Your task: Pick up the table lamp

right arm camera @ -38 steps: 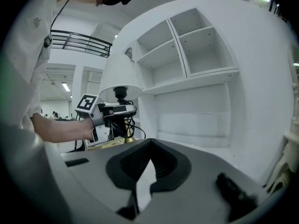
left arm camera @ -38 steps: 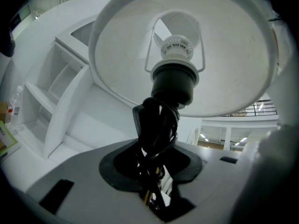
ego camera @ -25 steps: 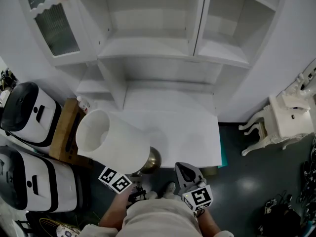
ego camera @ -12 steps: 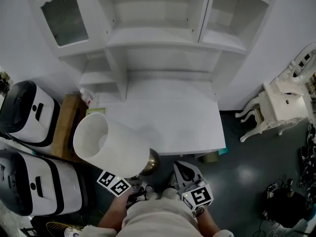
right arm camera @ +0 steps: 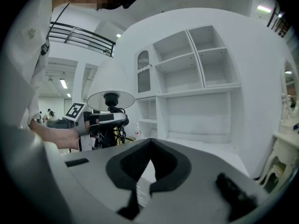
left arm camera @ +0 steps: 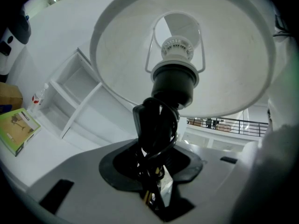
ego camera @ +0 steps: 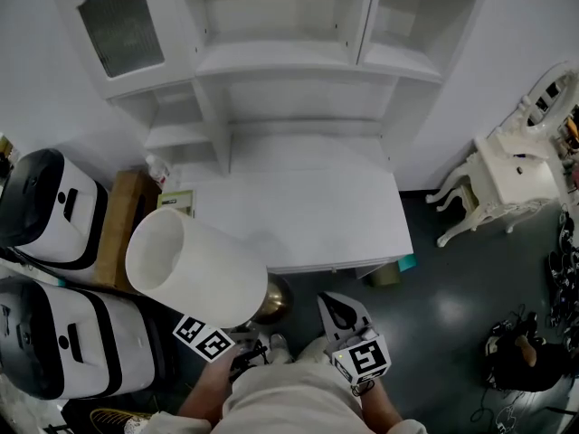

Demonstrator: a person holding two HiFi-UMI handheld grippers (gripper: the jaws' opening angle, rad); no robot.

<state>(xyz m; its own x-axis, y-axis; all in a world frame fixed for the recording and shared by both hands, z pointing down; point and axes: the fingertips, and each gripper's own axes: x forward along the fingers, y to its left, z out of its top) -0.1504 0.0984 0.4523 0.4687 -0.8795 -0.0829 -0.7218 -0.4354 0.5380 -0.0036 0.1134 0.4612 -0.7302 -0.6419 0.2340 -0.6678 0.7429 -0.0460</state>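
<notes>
My left claw (left arm camera: 153,164) grasps the lamp (ego camera: 194,269) by its neck, lifted at lower left, while my right claw (right arm camera: 148,161) stays clear, clenched and empty; next I must hold it level.

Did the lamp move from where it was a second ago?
Yes. The table lamp has come back toward the person: its brass base was over the front edge of the white desk, and now it hangs clear of that edge.

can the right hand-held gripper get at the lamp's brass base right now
Probably yes: the brass base hangs close beside the right hand-held gripper, nothing between them. The left hand-held gripper holds the table lamp higher up, under the shade.
</notes>
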